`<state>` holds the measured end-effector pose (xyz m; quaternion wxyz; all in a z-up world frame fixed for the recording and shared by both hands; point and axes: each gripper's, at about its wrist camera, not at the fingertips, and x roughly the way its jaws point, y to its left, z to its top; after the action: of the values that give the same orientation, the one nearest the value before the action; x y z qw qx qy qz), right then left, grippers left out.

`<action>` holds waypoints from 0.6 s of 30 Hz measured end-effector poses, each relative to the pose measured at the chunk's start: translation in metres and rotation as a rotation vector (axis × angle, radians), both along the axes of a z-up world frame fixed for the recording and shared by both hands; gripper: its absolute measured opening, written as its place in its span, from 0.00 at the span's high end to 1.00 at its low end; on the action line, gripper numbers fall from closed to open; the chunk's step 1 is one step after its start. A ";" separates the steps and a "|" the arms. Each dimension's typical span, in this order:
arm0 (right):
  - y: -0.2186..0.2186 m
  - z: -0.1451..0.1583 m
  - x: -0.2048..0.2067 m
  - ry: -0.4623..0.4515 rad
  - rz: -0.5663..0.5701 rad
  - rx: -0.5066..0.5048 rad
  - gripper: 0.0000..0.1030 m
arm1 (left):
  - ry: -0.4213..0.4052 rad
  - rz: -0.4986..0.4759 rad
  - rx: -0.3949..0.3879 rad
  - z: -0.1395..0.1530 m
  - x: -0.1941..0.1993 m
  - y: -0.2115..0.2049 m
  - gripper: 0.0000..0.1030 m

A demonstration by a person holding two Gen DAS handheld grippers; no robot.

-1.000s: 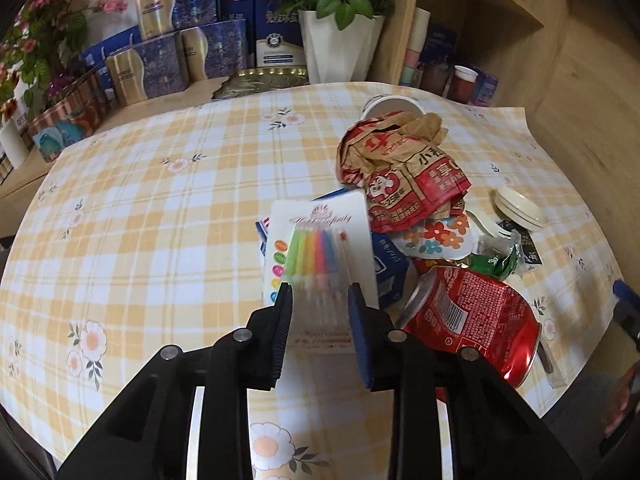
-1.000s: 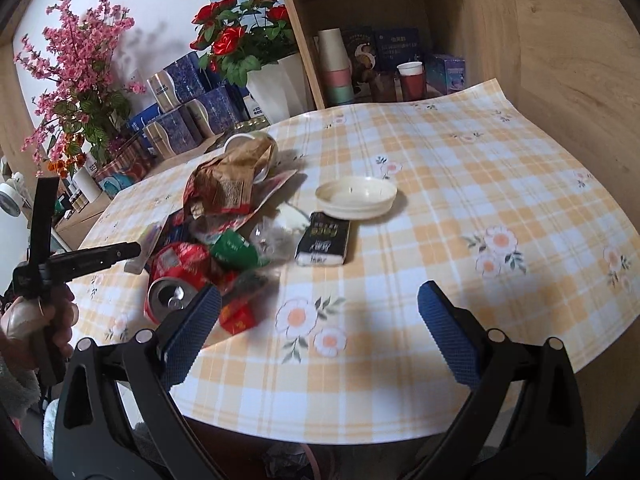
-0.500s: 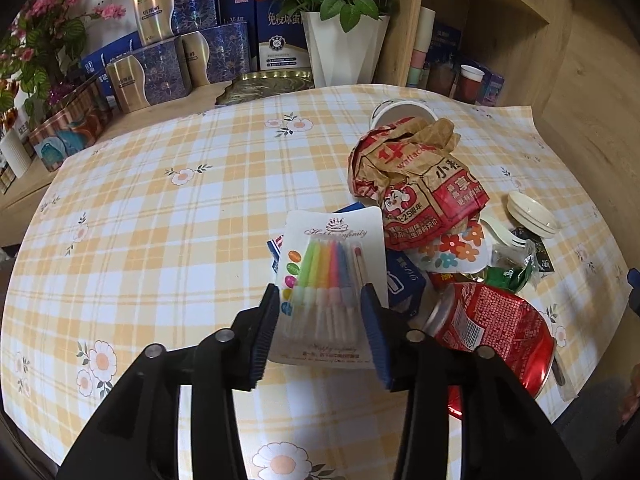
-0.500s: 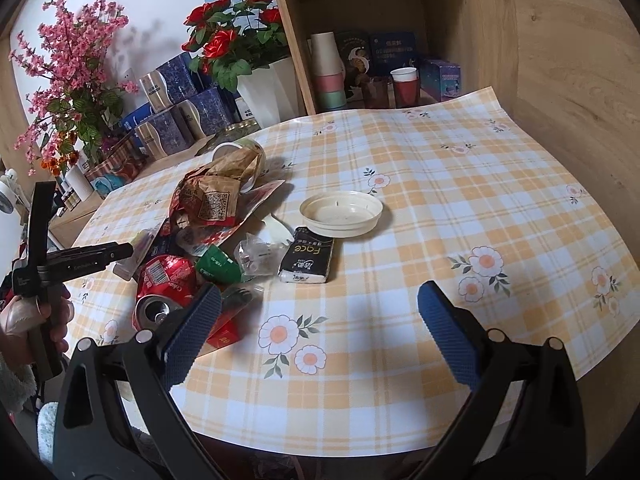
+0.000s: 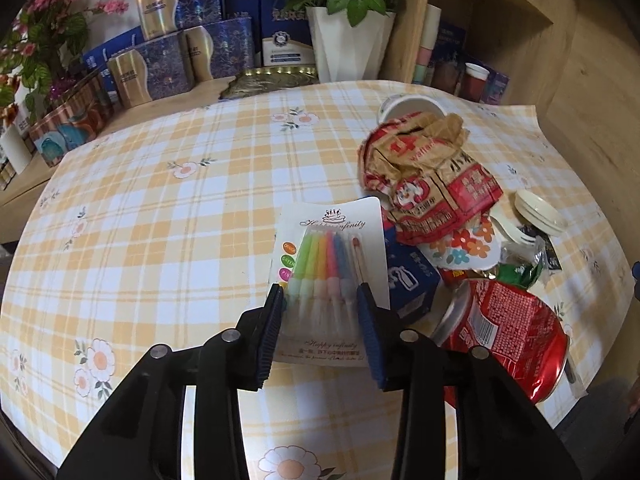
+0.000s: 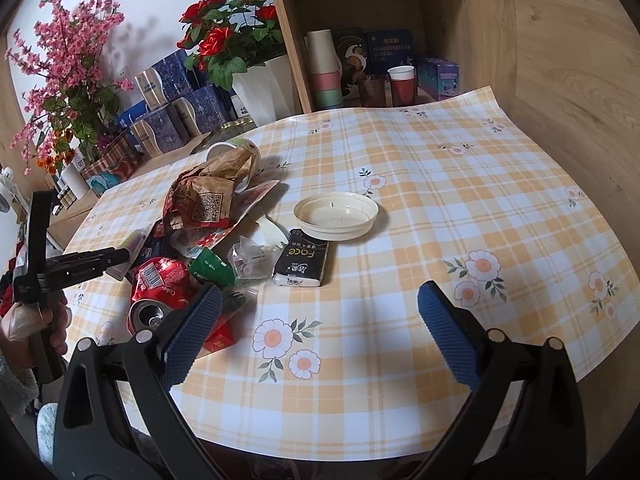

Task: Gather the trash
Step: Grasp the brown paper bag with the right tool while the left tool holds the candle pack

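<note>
A pile of trash lies on the checked tablecloth (image 5: 160,216). A white card of coloured birthday candles (image 5: 330,264) lies at the pile's left edge. My left gripper (image 5: 320,322) is open, its jaws on either side of the card's near end. Beside it are a blue carton (image 5: 408,280), a crushed red can (image 5: 508,328), a red and brown paper bag (image 5: 432,180) and a paper cup (image 5: 408,106). My right gripper (image 6: 320,332) is wide open and empty over the table's near edge, right of the can (image 6: 160,292).
A cream lid (image 6: 336,216), a black tissue pack (image 6: 302,260), a green wrapper (image 6: 210,270) and clear plastic (image 6: 248,256) lie by the pile. Boxes (image 5: 168,64), a rose vase (image 5: 348,40) and a shelf with cups (image 6: 384,80) stand behind the table.
My left gripper has opened wider and its jaws now straddle the candle card's near end. My right gripper has pulled back and up a little, still wide open.
</note>
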<state>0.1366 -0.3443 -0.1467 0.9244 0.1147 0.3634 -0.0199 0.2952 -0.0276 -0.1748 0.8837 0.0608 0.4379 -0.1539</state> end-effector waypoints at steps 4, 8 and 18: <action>0.013 0.012 0.019 -0.011 0.068 -0.027 0.06 | -0.020 0.038 -0.053 0.016 -0.003 0.014 0.65; 0.041 0.024 0.053 -0.023 0.181 -0.071 0.06 | -0.065 0.066 -0.085 0.037 -0.014 0.027 0.65; 0.128 0.008 0.176 0.104 0.439 -0.107 0.06 | -0.101 0.152 -0.183 0.067 -0.049 0.077 0.65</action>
<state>0.3131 -0.2162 -0.1390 0.8912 -0.0176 0.4253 0.1566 0.2464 0.0491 -0.1076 0.9156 -0.0457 0.3801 -0.1227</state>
